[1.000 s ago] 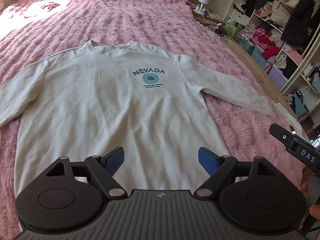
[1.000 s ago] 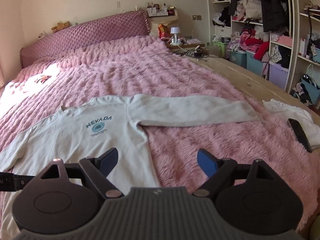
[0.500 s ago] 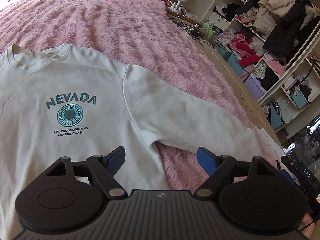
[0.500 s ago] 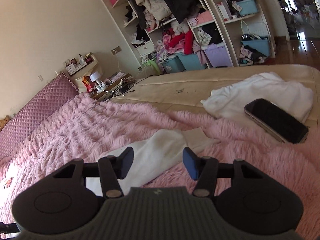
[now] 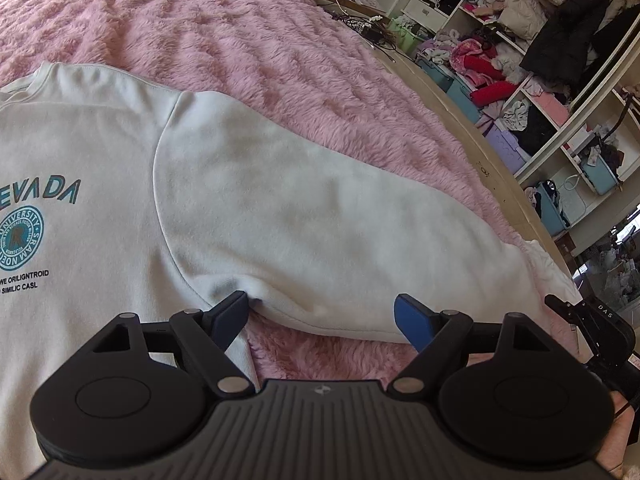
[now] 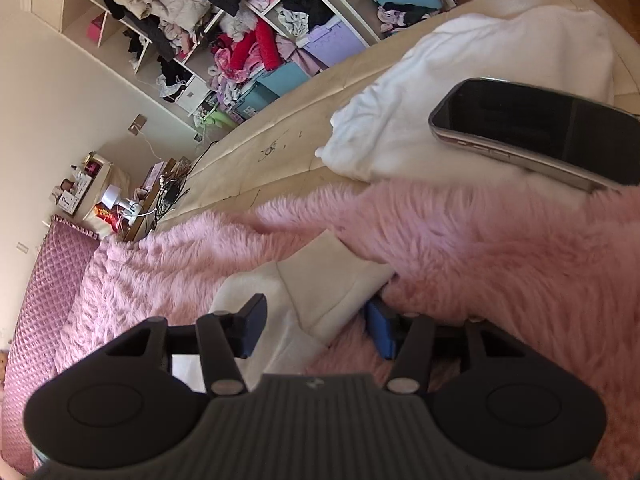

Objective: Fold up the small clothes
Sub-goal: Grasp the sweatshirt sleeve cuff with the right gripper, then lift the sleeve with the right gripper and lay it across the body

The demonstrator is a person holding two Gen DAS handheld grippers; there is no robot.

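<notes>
L tongs (image 5: 322, 316) spread at sweatshirt (image 5: 120, 240) armpit; R tongs (image 6: 316, 326) half-spread, cuff (image 6: 336, 284) between, unpinched.

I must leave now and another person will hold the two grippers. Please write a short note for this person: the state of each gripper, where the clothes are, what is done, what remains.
Left gripper: open, holding nothing, above the armpit of the cream long-sleeved NEVADA sweatshirt.
Right gripper: jaws part open around the sweatshirt's cuff, pads not yet pressing.
The sweatshirt lies flat, face up, on the fluffy pink blanket. A white folded cloth with a black phone on it lies beyond the cuff.
Done: nothing is folded.
Left: grip the cuff, fold the sleeve over the body, then the other folds.
</notes>
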